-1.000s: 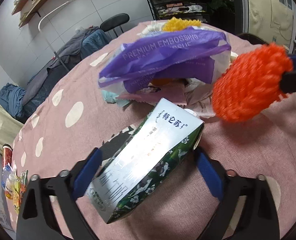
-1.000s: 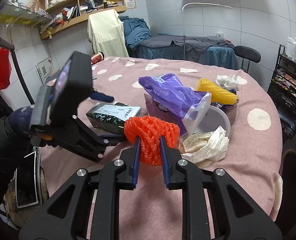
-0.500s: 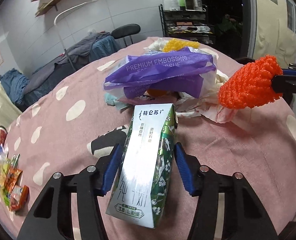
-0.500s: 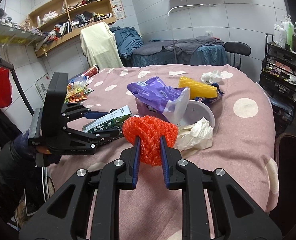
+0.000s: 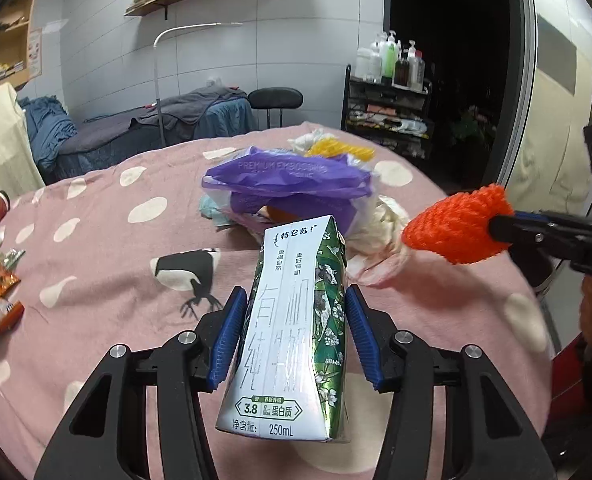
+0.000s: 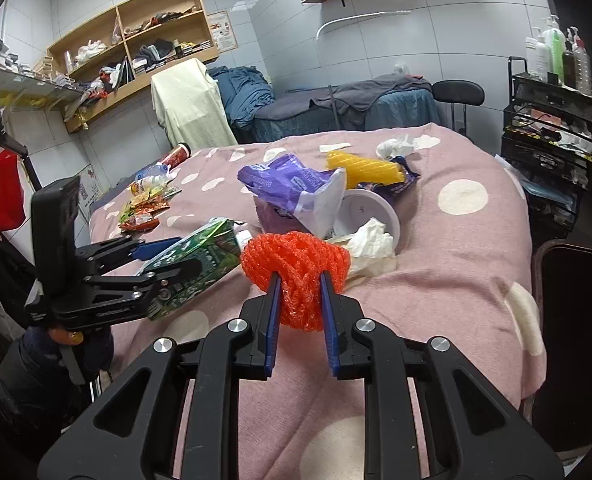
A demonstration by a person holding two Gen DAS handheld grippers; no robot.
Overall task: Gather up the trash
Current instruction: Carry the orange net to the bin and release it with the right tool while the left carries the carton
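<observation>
My left gripper (image 5: 294, 312) is shut on a green and white 250 mL milk carton (image 5: 296, 320) and holds it above the pink table; the carton also shows in the right wrist view (image 6: 194, 264). My right gripper (image 6: 297, 294) is shut on an orange foam fruit net (image 6: 296, 268), lifted above the table; the net also shows at the right of the left wrist view (image 5: 455, 228). A pile of trash stays on the table: a purple plastic bag (image 6: 292, 188), a yellow foam net (image 6: 361, 168), crumpled tissue (image 6: 369, 244) and a white lid (image 6: 361, 212).
The round table has a pink polka-dot cloth (image 6: 455, 248). Snack wrappers (image 6: 144, 208), a bottle and a red can (image 6: 176, 156) lie at its far left. A black bin (image 6: 571, 312) stands by the right edge. A chair (image 6: 457, 94) and a shelf cart (image 6: 547, 116) stand beyond.
Both grippers have risen and pulled back from the pile, each with its item. The left gripper has closed on the carton and turned it upright in its jaws.
</observation>
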